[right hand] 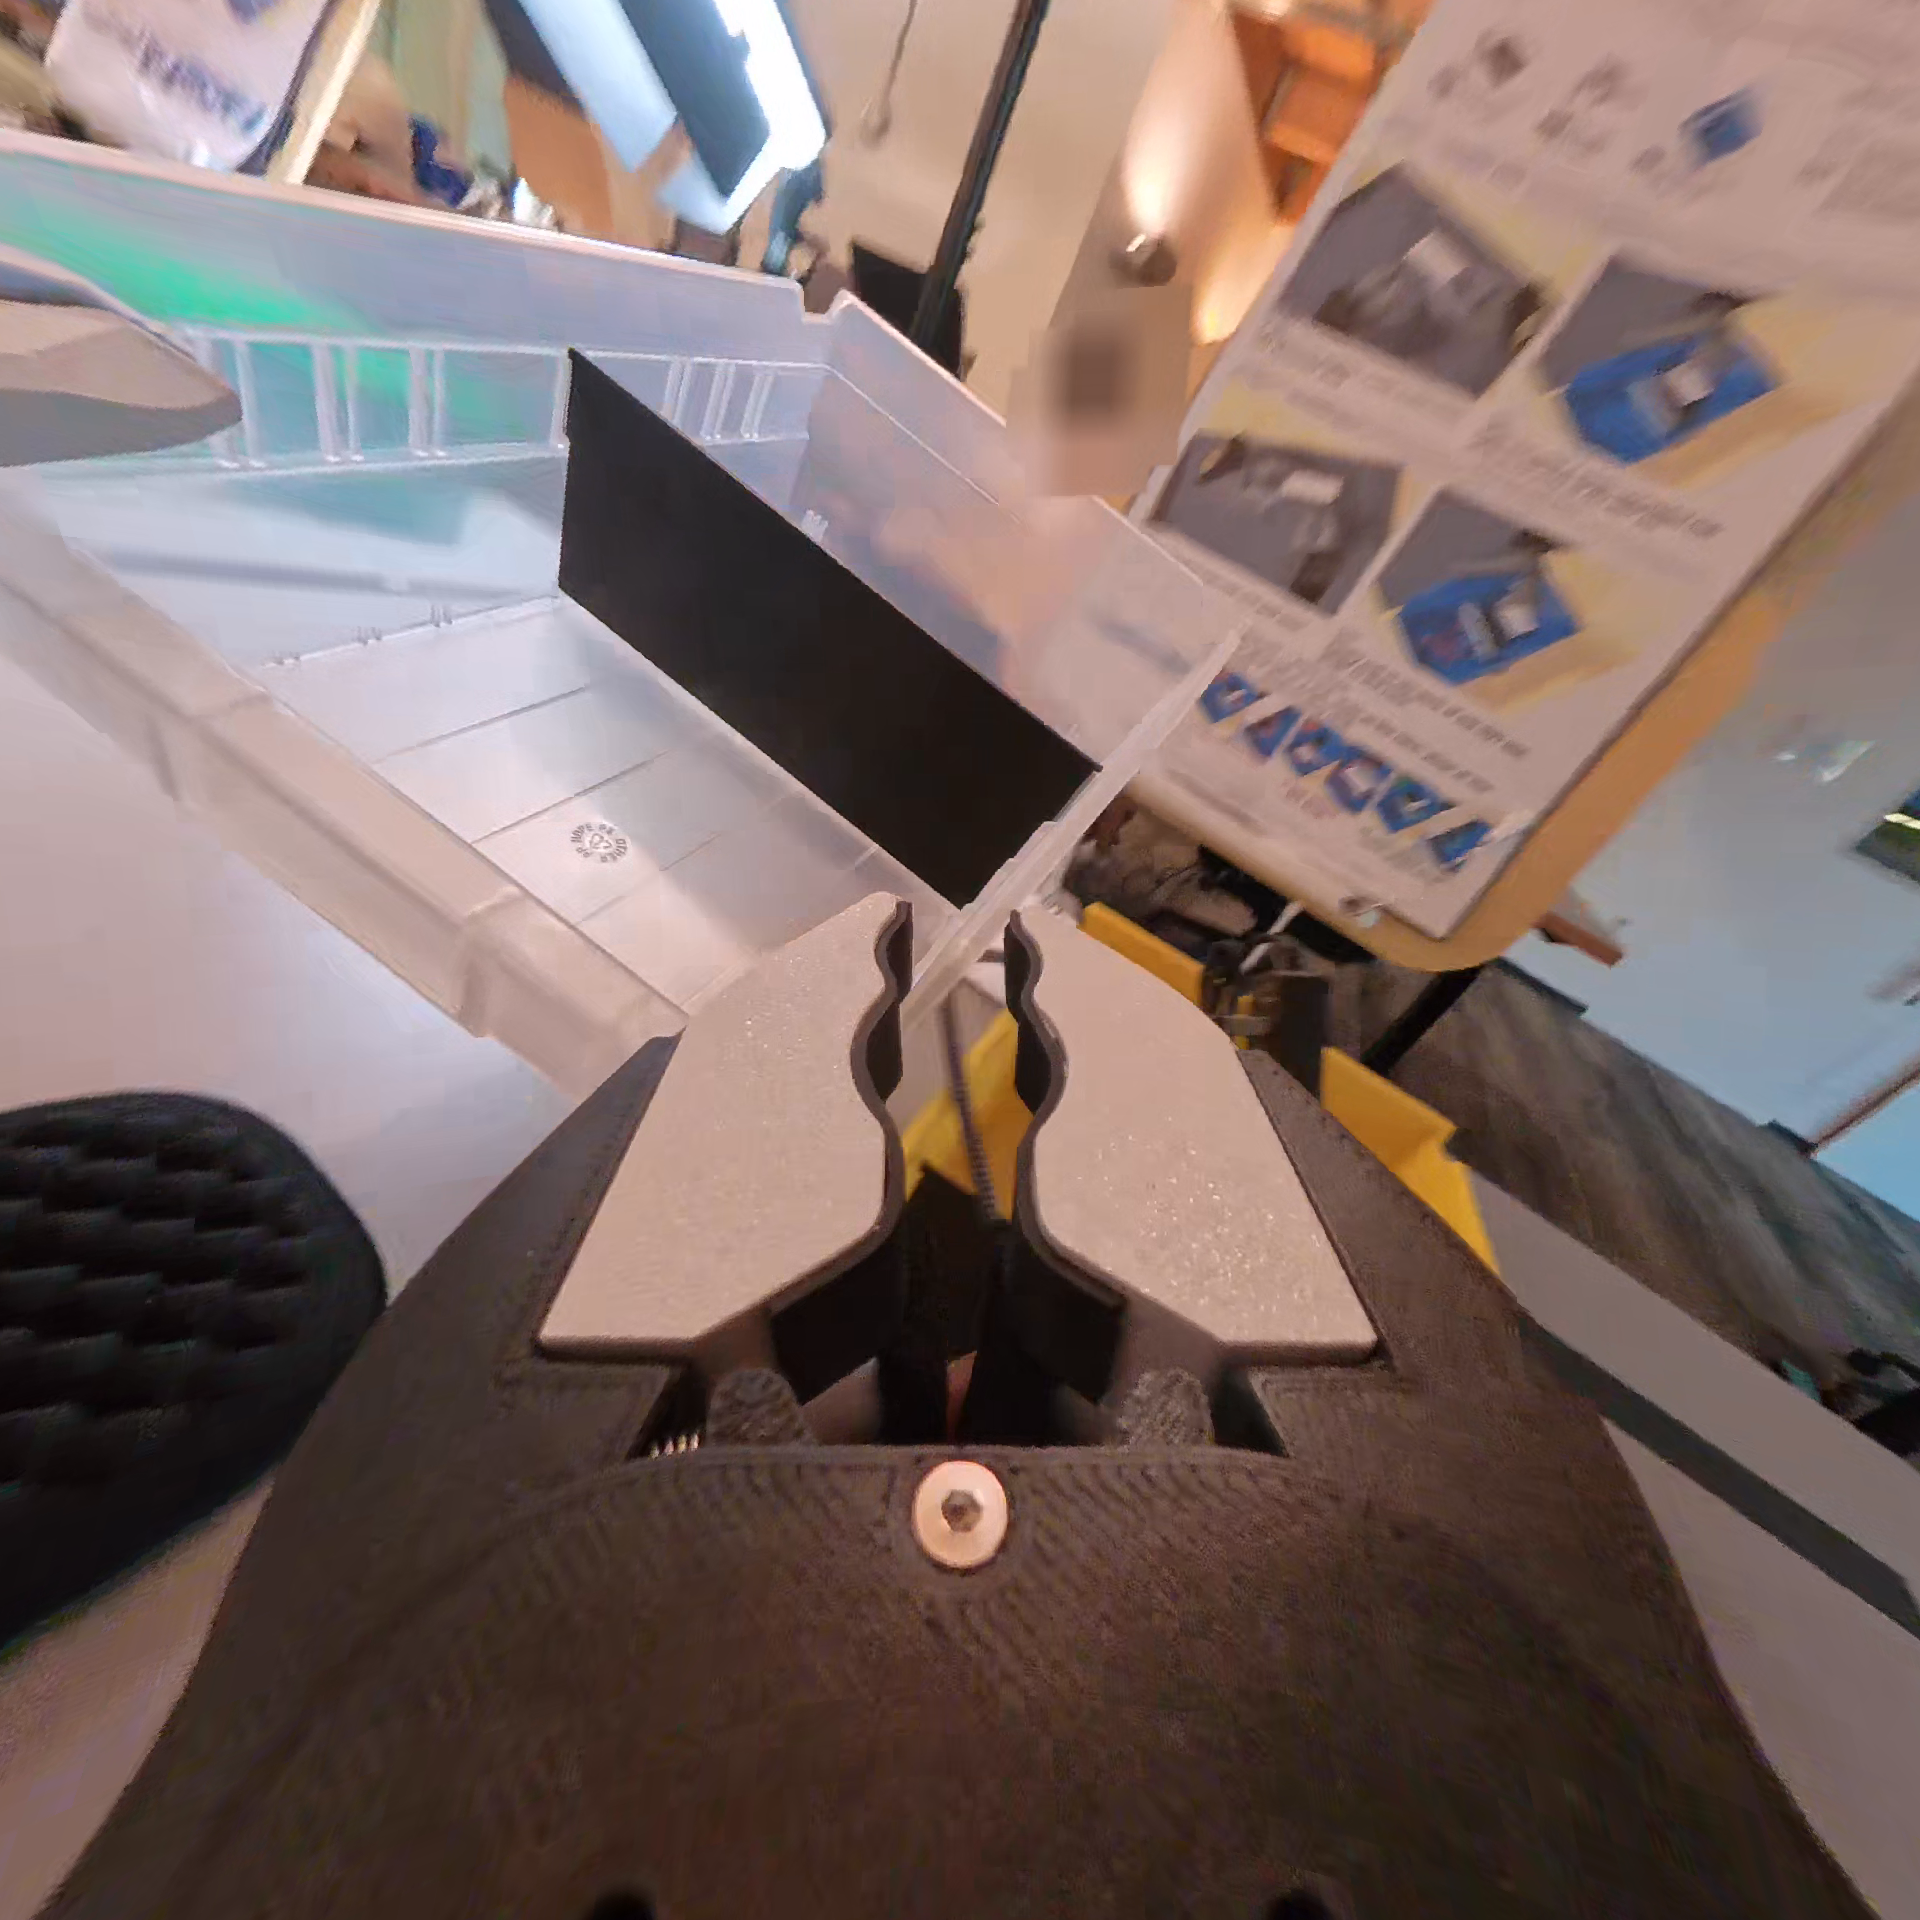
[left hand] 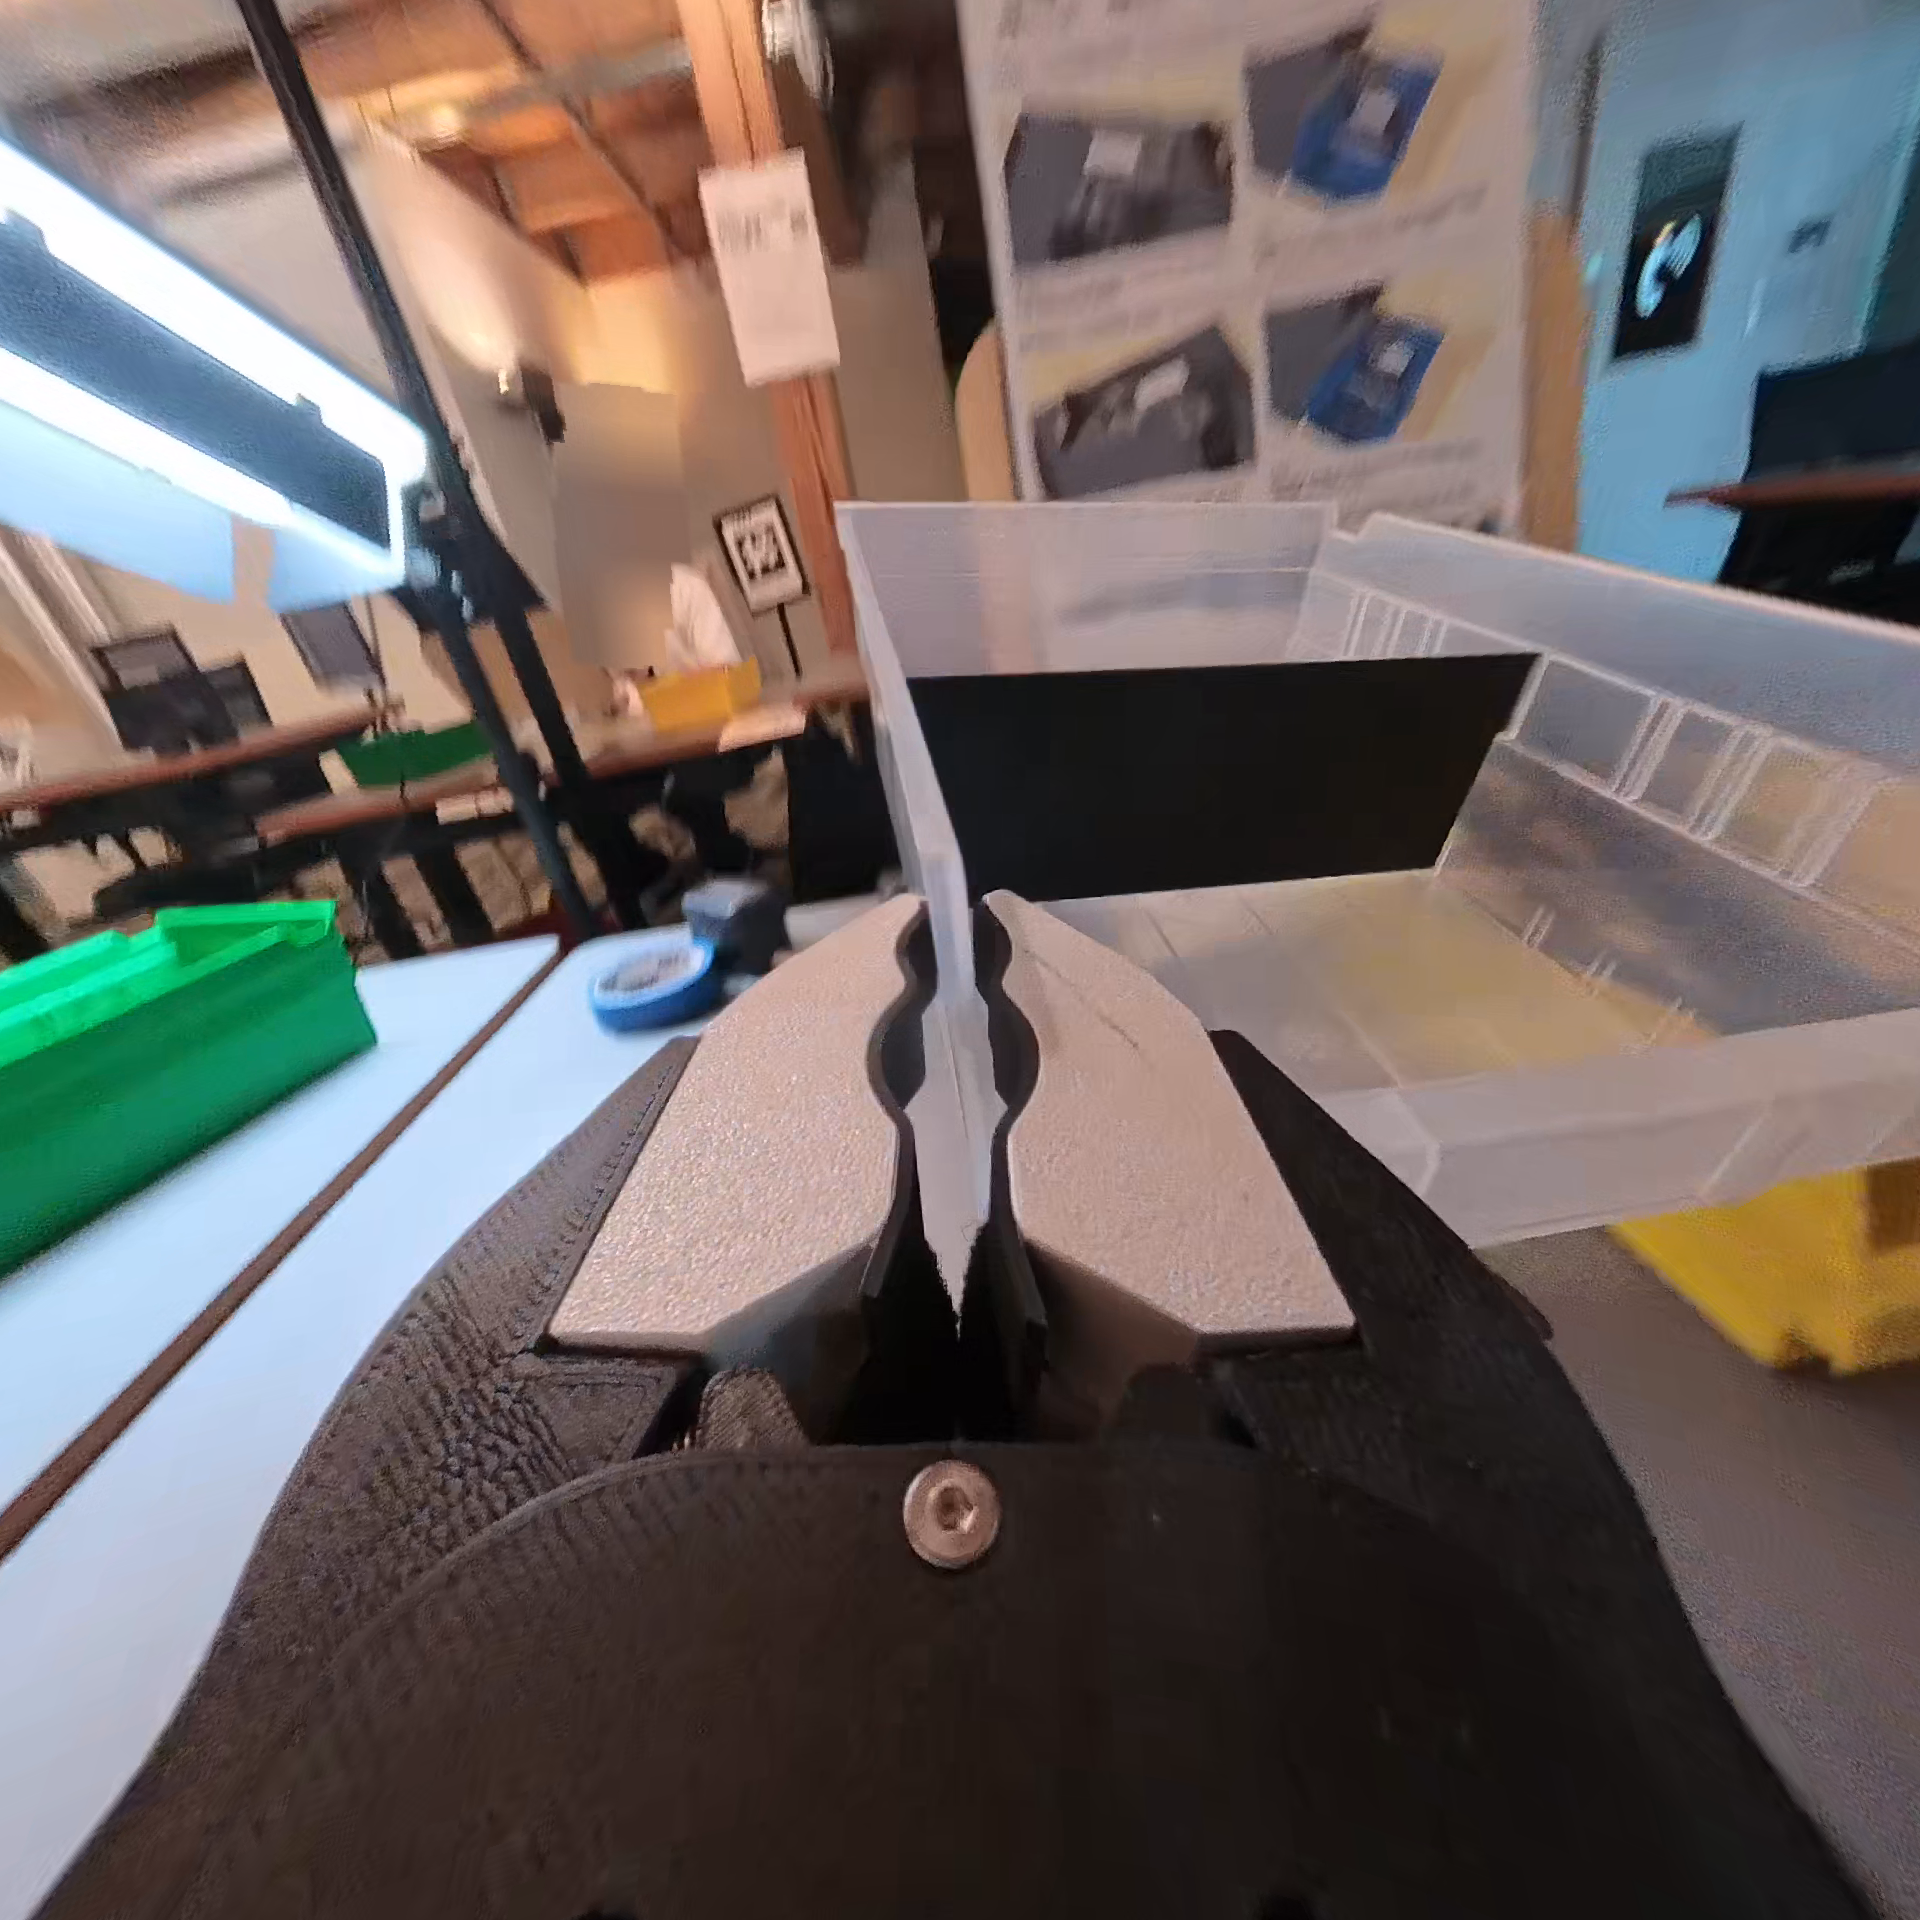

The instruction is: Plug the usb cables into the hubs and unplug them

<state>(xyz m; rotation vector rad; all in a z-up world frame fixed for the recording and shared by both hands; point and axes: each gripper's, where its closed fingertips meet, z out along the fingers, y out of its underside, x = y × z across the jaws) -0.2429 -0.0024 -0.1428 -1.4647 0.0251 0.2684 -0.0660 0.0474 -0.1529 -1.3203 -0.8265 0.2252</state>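
Observation:
No hub shows in either view. My left gripper [left hand: 954, 925] is shut on the left wall of a clear plastic bin [left hand: 1455, 997] with a black divider [left hand: 1195, 769] across it. My right gripper [right hand: 958, 935] is closed on the right wall of the same bin [right hand: 520, 727], which hangs tilted above the table; its divider [right hand: 810, 644] shows here too. The bin looks empty. A black braided cable [right hand: 971, 1143] shows through the gap between the right fingers, inside a yellow bin [right hand: 1382, 1122] below. A finger of the left gripper [right hand: 104, 384] shows at the far left.
The yellow bin [left hand: 1766, 1288] sits under the clear bin's right end. A green bin [left hand: 156, 1039] and a blue tape roll [left hand: 655, 982] lie on the white table at the left. A poster board [right hand: 1507, 468] stands behind. A black mesh pad [right hand: 156, 1299] lies at the left.

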